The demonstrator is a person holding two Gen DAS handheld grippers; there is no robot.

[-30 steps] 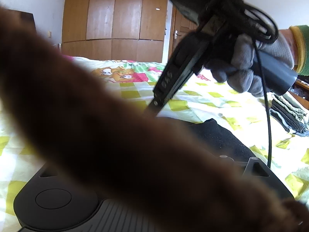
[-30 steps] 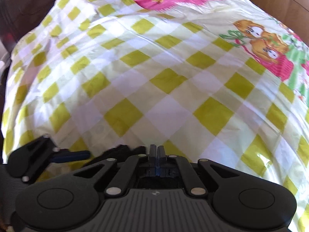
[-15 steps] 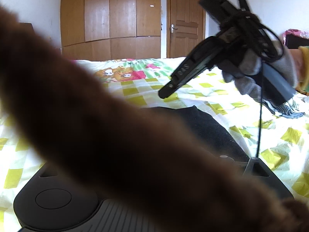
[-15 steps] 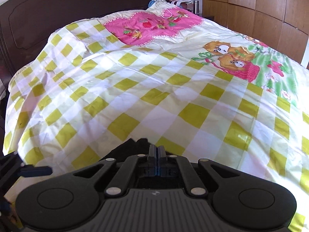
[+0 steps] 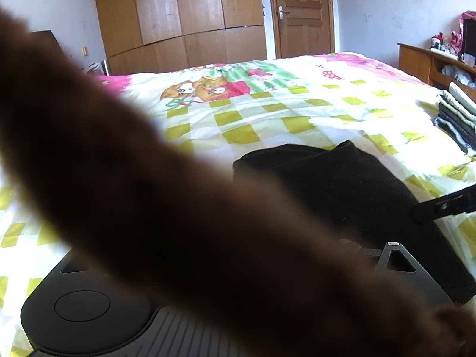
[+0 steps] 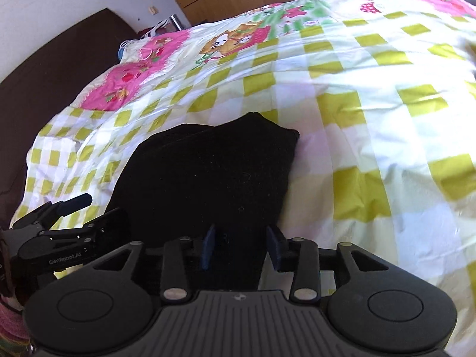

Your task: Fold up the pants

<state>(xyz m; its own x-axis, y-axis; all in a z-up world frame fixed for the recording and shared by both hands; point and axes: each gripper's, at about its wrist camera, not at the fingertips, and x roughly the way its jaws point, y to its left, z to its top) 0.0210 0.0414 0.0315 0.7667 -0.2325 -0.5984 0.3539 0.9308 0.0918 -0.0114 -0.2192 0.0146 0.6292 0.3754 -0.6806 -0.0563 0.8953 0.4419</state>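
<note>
The right claw [image 6: 242,248] is seen spread, its two blue-padded fingers [image 6: 209,245] set apart over the near edge of the black fabric pants [image 6: 214,175], with nothing pinched between them. Half a second ago the same fingers were pressed together and raised above the bed; they have since been lowered and parted, which is read as the cloth having been let go.

The left claw [image 6: 76,217] is seen at the lower left of the right wrist view, beside the near left edge of the pants; its fingers appear parted and nothing is seen held. In its own view the fingers are hidden by a blurred brown furry band [image 5: 166,208].

The pants are laid as a compact dark bundle on the yellow-checked cartoon-print bedspread [image 6: 342,113]. A fold is judged to have just been completed. A stack of folded dark and pale clothes [image 5: 455,119] is seen well apart, at the bed's far edge.
</note>
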